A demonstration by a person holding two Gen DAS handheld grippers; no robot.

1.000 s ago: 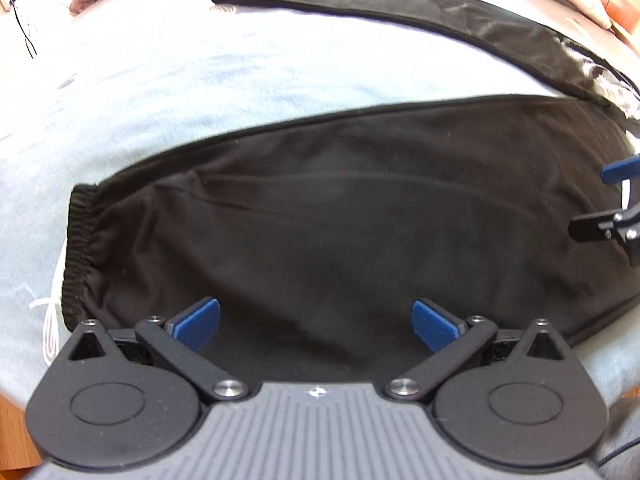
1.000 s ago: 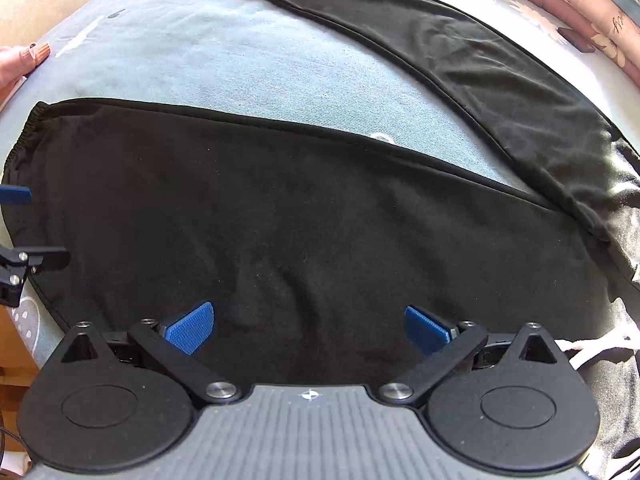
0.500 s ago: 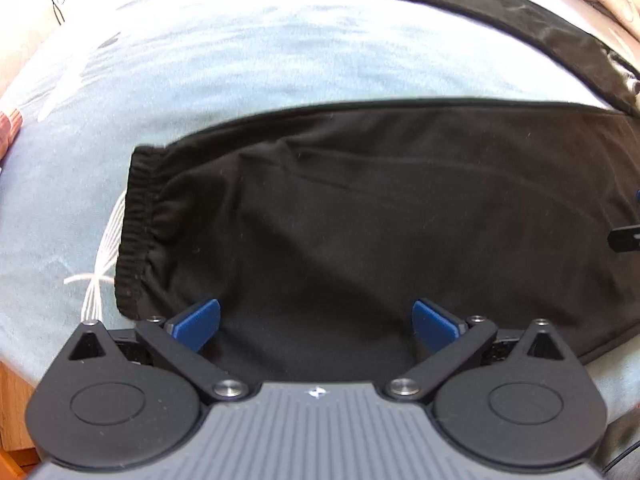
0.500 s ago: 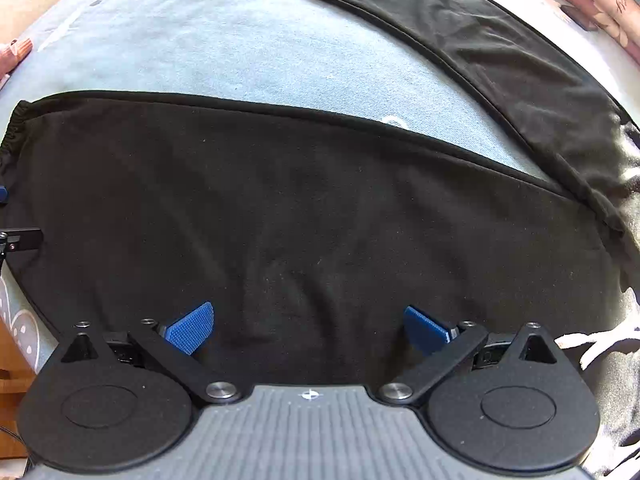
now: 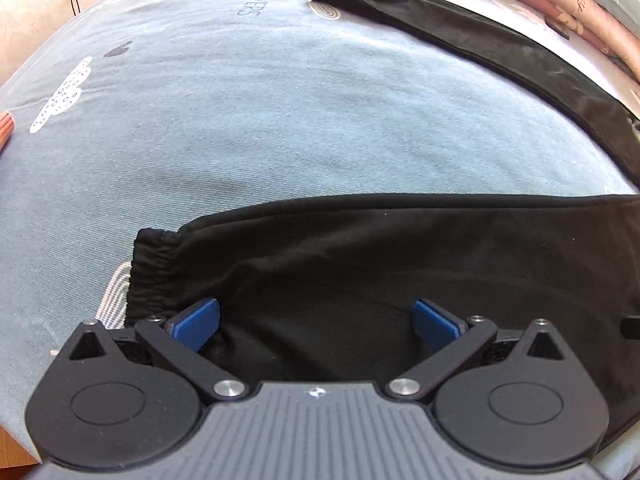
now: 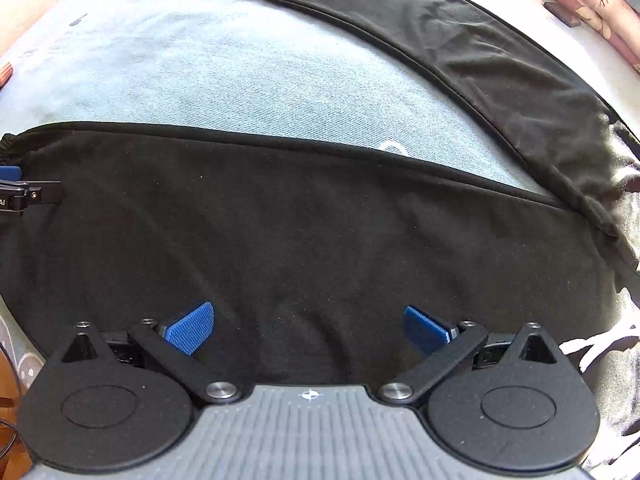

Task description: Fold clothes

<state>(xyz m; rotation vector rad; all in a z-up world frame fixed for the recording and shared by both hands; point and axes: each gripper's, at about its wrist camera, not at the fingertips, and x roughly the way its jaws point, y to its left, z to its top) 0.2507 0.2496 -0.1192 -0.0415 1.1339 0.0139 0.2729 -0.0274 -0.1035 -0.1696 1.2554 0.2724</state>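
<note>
Black soft-fabric trousers run left-right, elastic cuff pointing frame-left, on a pale blue printed bedsheet; left gripper and right gripper both spread, released.

A pale blue printed bedsheet bears a white dotted cloud print and grey lettering. Pink floral folded bedding lies along its far edge.
</note>
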